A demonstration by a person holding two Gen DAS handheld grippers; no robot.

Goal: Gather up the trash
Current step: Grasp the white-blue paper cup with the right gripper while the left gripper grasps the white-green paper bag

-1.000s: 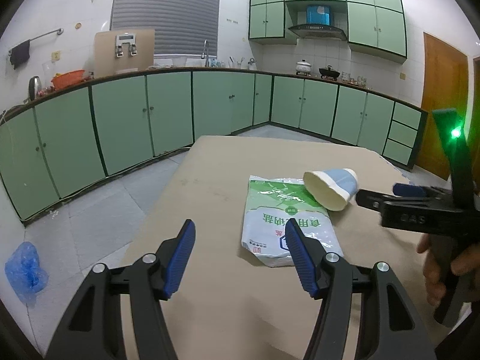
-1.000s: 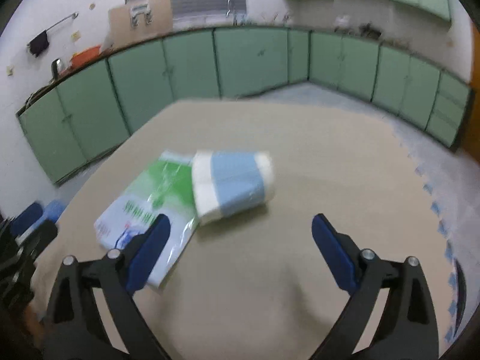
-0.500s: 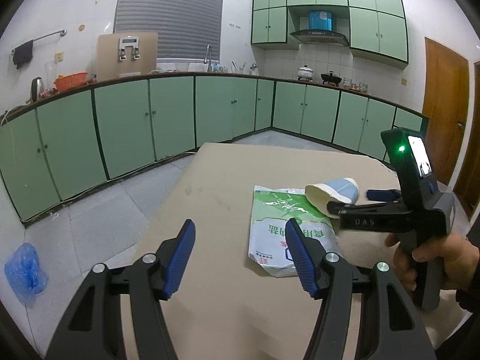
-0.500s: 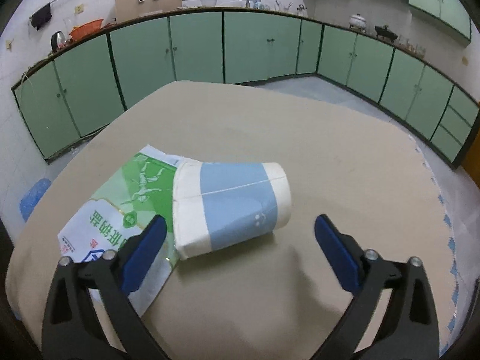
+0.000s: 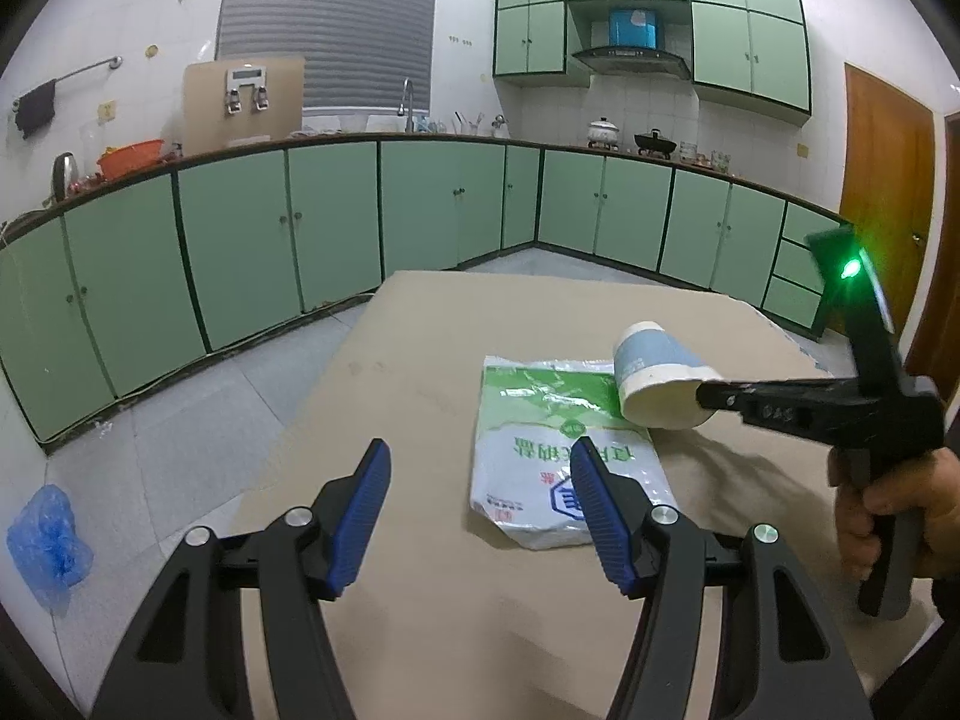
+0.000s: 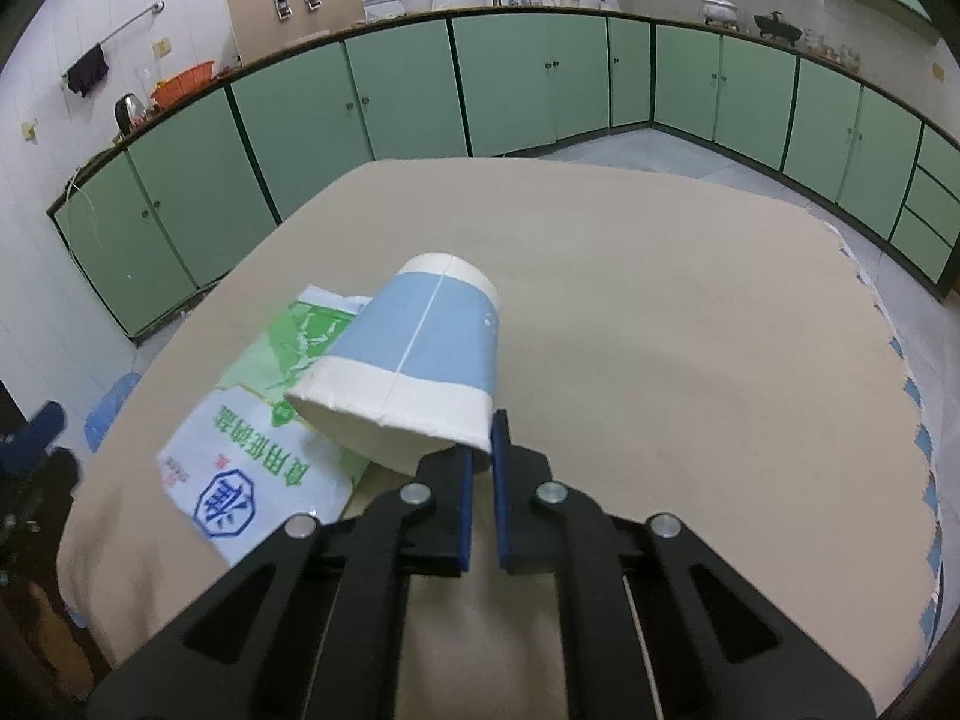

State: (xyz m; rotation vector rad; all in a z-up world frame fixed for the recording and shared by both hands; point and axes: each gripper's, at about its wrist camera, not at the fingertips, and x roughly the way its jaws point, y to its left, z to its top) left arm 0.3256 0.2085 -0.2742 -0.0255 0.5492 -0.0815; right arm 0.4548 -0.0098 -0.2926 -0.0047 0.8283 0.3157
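On table (image 6: 660, 312), blue-white paper cup (image 6: 420, 348)

Pale green wooden base cabinets (image 5: 336, 228) line the far white tiled walls (image 5: 168, 6); a grey-shuttered window (image 5: 327, 30) sits above, grey tiled floor (image 5: 198, 408) below.

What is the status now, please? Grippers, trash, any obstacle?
Right gripper shut on paper cup rim. Left gripper open, holding nothing. Cup partly over the salt bag on the table. Nothing in the way.
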